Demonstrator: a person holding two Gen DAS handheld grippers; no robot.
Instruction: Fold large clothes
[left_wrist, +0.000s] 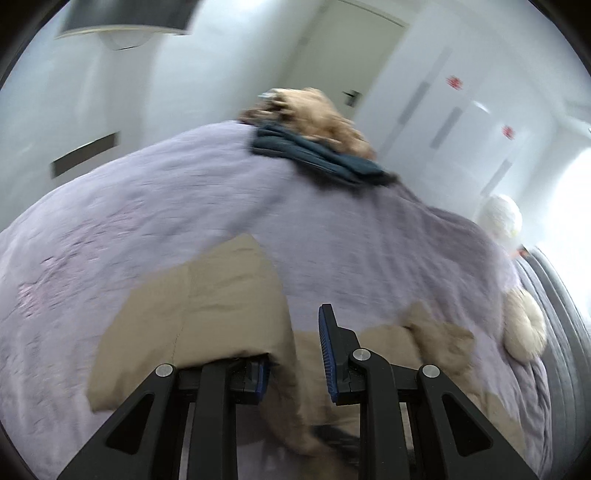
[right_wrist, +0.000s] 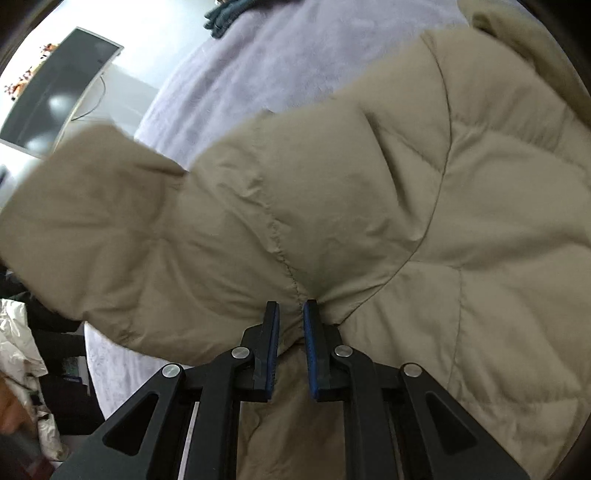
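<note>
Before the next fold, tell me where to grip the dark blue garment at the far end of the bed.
Grip the dark blue garment at its near folded edge, coming in low from the lavender blanket side. A tan fluffy item overlaps its far edge, so the near edge is the exposed one.

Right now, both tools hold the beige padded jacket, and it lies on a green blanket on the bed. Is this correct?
Not fully. The blanket is pale purple, not green; the left wrist view shows it best. The rest holds: the left tool and the right tool each pinch the beige padded jacket, which lies on that blanket.
</note>
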